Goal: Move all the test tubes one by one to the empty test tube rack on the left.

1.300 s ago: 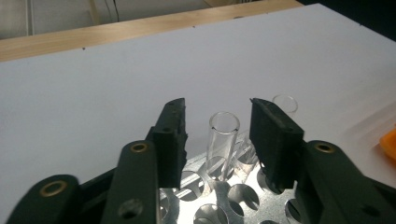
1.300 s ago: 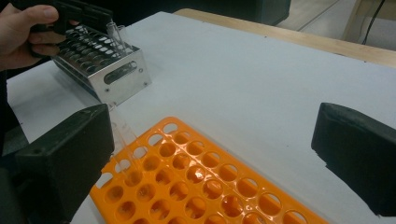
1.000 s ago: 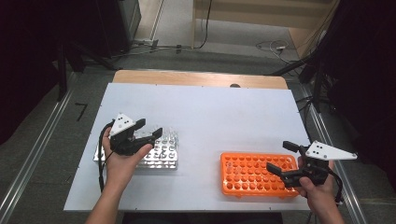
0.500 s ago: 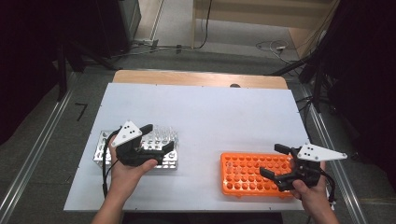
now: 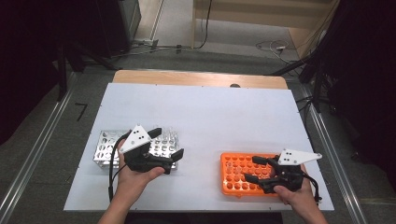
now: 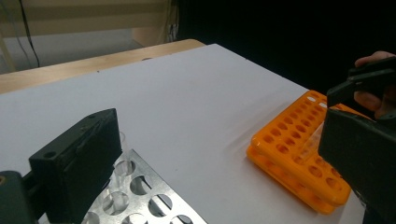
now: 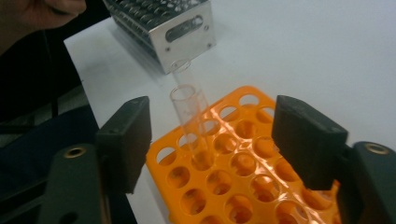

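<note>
A wide white matte tabletop [image 5: 205,121] with a pale wooden strip at its far edge is set on grey flooring between metal rails, with dark surroundings to both sides. Near the front right, a bright orange plastic rack [image 5: 233,173] pierced with rows of round holes is seen — glossy, flat and rectangular. Near the front left, a shiny perforated metal rack [image 5: 106,148] is placed, well apart from the orange one. A clear plastic tube [image 7: 189,116] stands upright in a hole at the orange rack's corner. The left gripper [image 5: 168,143] is held over the metal rack, jaws spread and empty. The right gripper [image 5: 254,169] is poised over the orange rack — jaws wide apart, the tube between them untouched.
</note>
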The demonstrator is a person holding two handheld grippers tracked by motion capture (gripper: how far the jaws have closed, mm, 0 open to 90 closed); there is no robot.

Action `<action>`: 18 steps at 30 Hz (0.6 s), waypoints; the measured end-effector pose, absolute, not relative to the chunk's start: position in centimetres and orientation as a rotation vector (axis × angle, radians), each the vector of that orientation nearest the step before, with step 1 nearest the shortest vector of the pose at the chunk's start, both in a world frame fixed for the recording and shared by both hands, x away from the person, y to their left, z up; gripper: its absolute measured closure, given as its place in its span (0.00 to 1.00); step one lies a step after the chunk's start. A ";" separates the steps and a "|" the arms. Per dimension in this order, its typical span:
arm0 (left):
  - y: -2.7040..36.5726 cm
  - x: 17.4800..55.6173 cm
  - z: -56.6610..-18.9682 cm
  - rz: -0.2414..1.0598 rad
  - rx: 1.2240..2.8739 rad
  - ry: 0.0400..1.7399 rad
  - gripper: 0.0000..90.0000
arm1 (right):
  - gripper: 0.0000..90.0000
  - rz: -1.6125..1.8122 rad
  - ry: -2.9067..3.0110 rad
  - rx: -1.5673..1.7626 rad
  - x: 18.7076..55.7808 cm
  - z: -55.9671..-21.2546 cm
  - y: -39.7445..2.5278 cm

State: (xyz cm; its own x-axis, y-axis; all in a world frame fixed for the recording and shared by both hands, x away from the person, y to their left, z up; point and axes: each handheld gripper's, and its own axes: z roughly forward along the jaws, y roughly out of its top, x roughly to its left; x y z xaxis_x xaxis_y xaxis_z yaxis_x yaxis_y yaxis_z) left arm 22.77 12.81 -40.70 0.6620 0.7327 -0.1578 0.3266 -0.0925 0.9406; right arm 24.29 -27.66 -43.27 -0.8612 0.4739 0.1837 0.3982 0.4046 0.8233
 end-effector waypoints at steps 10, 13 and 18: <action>11.9 22.6 -40.8 0.405 1.713 0.842 0.00 | 0.53 1.352 2.649 0.814 24.3 -44.9 -25.9; 11.7 22.6 -40.9 0.400 1.716 0.842 0.00 | 0.59 1.333 2.666 0.815 24.4 -45.2 -25.7; 11.6 22.6 -41.0 0.384 1.717 0.836 0.00 | 0.67 1.304 2.682 0.810 24.4 -45.5 -25.3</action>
State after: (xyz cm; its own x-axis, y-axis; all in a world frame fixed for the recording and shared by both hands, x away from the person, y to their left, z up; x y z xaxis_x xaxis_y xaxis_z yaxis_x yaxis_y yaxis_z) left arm 22.60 11.61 -40.96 0.6947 0.7009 -0.1617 0.3346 -0.1159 0.9352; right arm 24.36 -25.29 -45.51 -0.8612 0.4766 0.1765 0.4332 0.5069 0.7453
